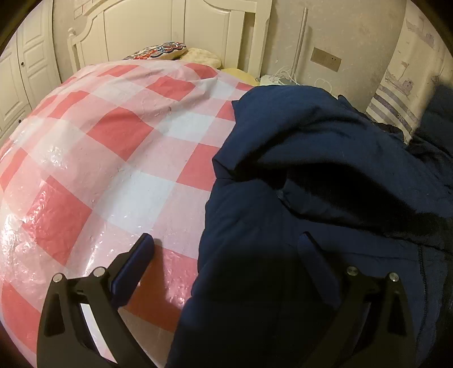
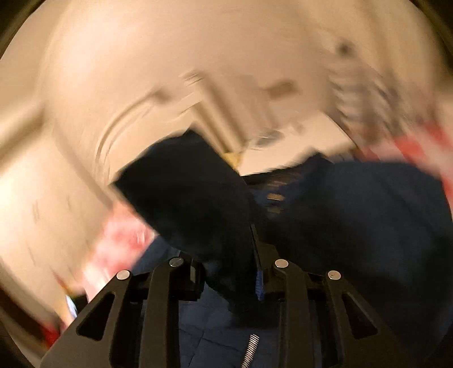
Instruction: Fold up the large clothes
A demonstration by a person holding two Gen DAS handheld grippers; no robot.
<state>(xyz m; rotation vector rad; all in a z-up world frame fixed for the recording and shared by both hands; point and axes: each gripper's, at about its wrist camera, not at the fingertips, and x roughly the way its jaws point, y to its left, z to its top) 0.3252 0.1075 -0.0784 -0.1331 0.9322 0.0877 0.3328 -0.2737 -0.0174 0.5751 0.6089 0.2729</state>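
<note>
A large navy padded jacket (image 1: 325, 169) lies bunched on the right half of a bed under a pink and white checked plastic cover (image 1: 113, 158). My left gripper (image 1: 226, 236) is open wide at the jacket's left edge. Its left finger (image 1: 136, 263) hangs over the checked cover, and its right finger (image 1: 317, 254) is over the jacket's lower part. Nothing is pinched between them. In the blurred right wrist view, my right gripper (image 2: 229, 254) is shut on a dark flap of the jacket (image 2: 184, 192), which sticks up past the fingers. More of the jacket (image 2: 354, 203) spreads out to the right.
A white headboard (image 1: 170, 25) stands at the far end of the bed, with a patterned pillow (image 1: 161, 51) and a cream cushion (image 1: 203, 56) below it. White wardrobe doors (image 1: 25, 70) are at the left. A striped printed cloth (image 1: 396, 93) and white cables (image 1: 283, 76) lie at the right wall.
</note>
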